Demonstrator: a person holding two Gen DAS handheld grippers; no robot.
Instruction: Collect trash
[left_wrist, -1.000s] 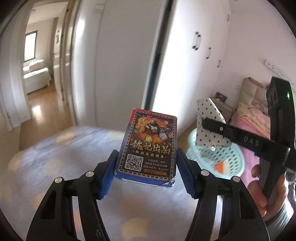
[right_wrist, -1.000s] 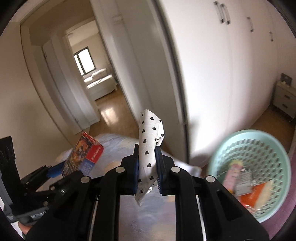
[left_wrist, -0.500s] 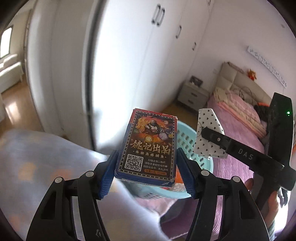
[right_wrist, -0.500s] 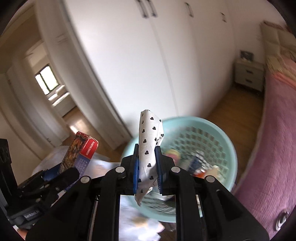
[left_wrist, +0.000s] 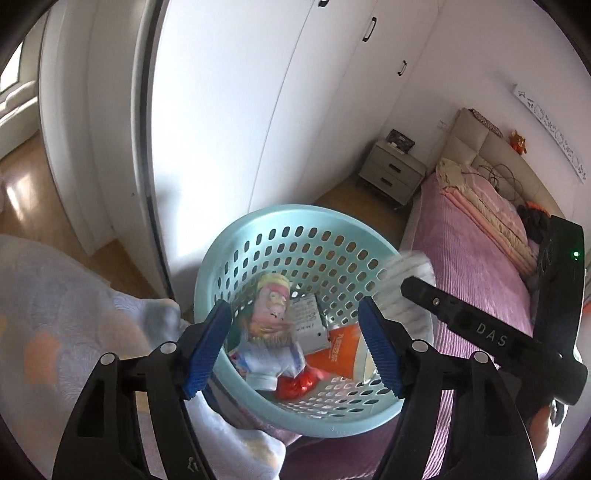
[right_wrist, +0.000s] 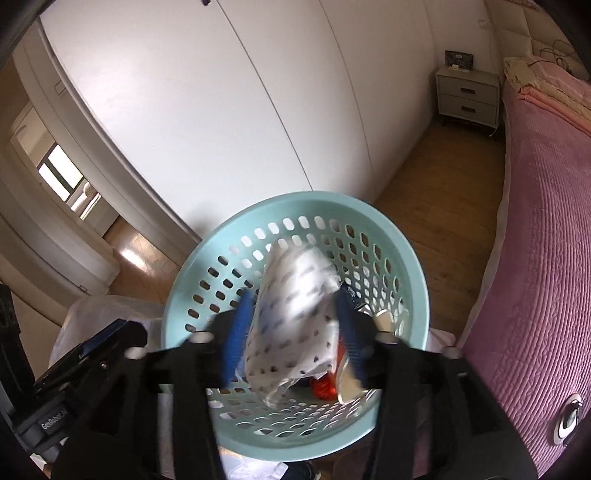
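Observation:
A teal perforated basket (left_wrist: 295, 211) stands under both grippers, with a cartoon snack bag (left_wrist: 271, 314), an orange packet (left_wrist: 338, 356) and other wrappers in it. My left gripper (left_wrist: 295, 347) hangs over it with its jaws opening and nothing between the blue pads. I cannot pick out the card box among the trash. In the right wrist view the basket (right_wrist: 295, 199) fills the middle. My right gripper (right_wrist: 293, 332) is opening, and the white heart-print wrapper (right_wrist: 295, 306) is blurred and loose between its pads. The left gripper (right_wrist: 92, 350) shows at the lower left.
White wardrobe doors (left_wrist: 229, 110) rise behind the basket. A bed with a pink cover (right_wrist: 535, 240) runs along the right, with a bedside cabinet (right_wrist: 467, 98) at its head. Wooden floor (right_wrist: 436, 177) lies between them. A pale blanket (left_wrist: 74, 314) is on the left.
Both grippers swung right and down until they were over the basket. The card box has left the left jaws, which are wider. The right jaws have parted from the wrapper.

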